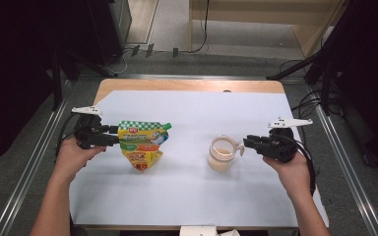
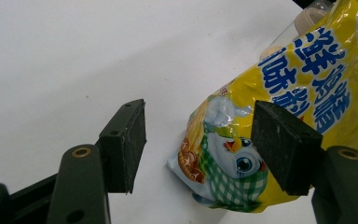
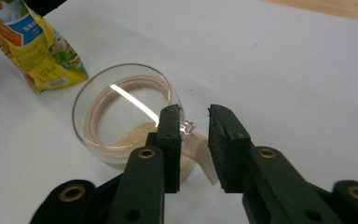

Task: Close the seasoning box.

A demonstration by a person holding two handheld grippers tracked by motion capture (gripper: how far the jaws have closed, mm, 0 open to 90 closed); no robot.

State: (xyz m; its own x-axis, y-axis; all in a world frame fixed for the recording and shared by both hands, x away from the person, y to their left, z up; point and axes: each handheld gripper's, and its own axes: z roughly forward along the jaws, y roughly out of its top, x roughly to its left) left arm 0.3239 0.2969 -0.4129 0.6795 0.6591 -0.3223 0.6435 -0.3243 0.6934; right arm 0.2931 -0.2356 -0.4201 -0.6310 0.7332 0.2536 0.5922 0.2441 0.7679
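A yellow and green stand-up pouch with a spout cap stands left of centre on the white sheet. My left gripper is at its left edge, open; in the left gripper view the jaws of the left gripper straddle the lower corner of the pouch without pressing it. A clear glass cup holding a little beige powder stands right of centre. My right gripper reaches it from the right. Its jaws are closed on the cup's handle.
A white sheet covers most of the wooden table. Metal rails run along both sides. A small white object pokes in at the front edge. Dark stands and cables sit on the floor beyond.
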